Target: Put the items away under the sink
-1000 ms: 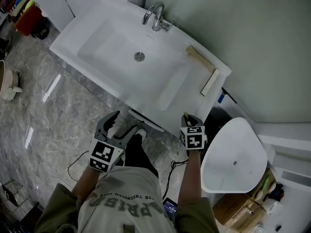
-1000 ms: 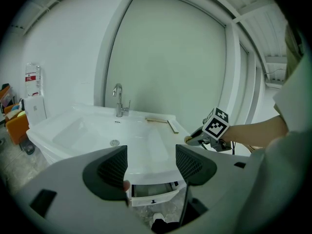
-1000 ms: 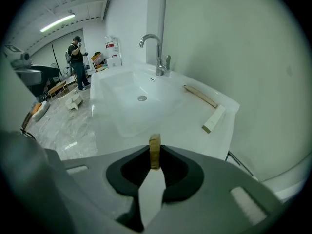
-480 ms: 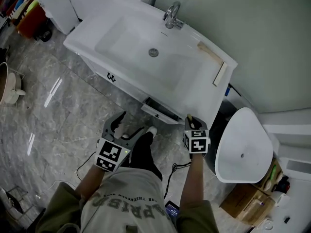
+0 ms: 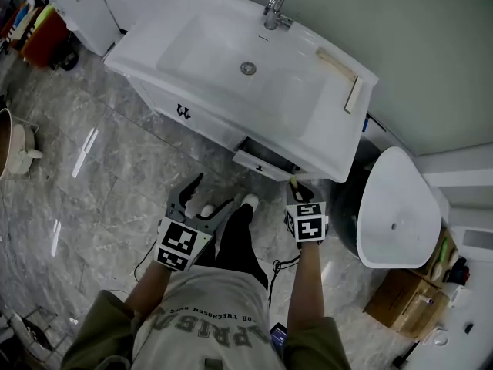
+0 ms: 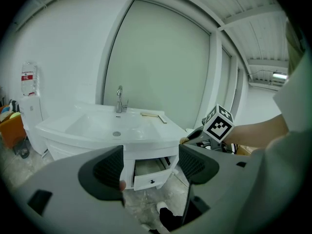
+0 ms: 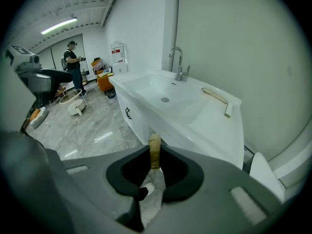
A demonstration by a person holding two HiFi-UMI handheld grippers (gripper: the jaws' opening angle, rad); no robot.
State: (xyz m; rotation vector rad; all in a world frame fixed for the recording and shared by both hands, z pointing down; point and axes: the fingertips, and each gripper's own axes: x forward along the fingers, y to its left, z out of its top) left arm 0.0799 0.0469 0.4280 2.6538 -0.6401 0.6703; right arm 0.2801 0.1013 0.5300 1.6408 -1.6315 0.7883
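The drawer [image 5: 258, 163] under the sink [image 5: 196, 48] stands pulled partway out of the white cabinet [image 5: 166, 102], below the right end of the basin. From the left gripper view, its inside shows only as a pale floor and walls, too dim to tell what lies there. The basin itself holds nothing but its drain [image 5: 248, 68], with the faucet [image 5: 275, 10] at the back rim. On the flat ledge to the right of the basin lie two wooden strips [image 5: 339, 62] – they meet end to end in an L.

The right gripper [image 5: 296, 190] has its jaws drawn close on a short tan stick [image 7: 154, 150], pinched between the pads. The stick's long axis runs along the jaws, and its free end juts out past the tips towards the cabinet front. In the head view it points up the picture, at the drawer's right end, close to it but not touching.

The left gripper [image 5: 207, 197] is over the marble floor [image 5: 100, 176], in front of the drawer and clear of it. Its jaws have just been opening and stand about as wide as they go – nothing is between them.
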